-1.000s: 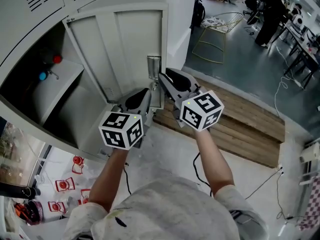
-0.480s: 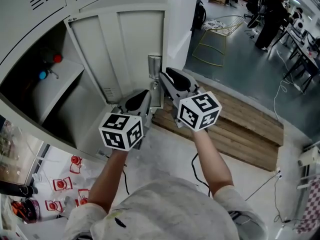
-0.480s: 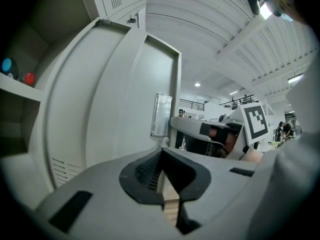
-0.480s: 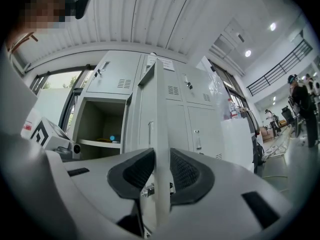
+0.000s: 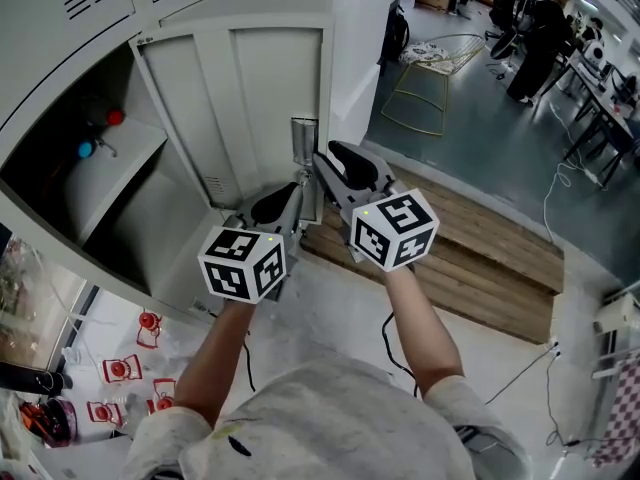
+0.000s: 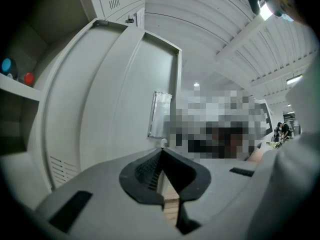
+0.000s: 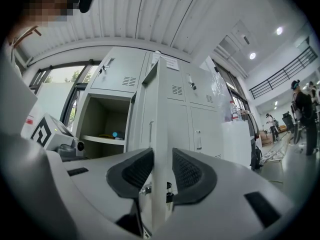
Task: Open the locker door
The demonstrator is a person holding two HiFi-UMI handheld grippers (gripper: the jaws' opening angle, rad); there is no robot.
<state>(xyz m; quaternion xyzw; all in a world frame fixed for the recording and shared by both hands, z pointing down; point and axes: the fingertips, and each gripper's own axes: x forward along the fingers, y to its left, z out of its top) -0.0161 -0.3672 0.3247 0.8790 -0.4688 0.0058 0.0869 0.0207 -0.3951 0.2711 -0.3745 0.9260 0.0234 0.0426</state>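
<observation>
The grey locker door [image 5: 260, 98] stands swung wide open, its inner face towards me, with a metal lock plate [image 5: 305, 133] near its free edge. My right gripper [image 5: 318, 163] straddles that free edge [image 7: 160, 134]. Its jaws are opening, the door edge still stands between the pads [image 7: 137, 169], and a thin gap shows beside the right pad. My left gripper [image 5: 292, 190] is shut on nothing, just below the lock plate [image 6: 161, 115] in front of the door's inner face [image 6: 110, 109]. The open compartment [image 5: 90, 198] holds a shelf with a red thing [image 5: 115, 118] and a blue thing [image 5: 86, 151].
A wooden pallet [image 5: 480, 248] lies on the floor right of the door. A tall white block [image 5: 355, 38] stands behind the door edge and a wire frame [image 5: 425, 78] beyond it. Red-printed packets [image 5: 130, 368] lie at lower left. People [image 5: 535, 28] stand far back.
My right gripper has shifted slightly left and towards me along the door edge. The door and my left gripper have hardly moved.
</observation>
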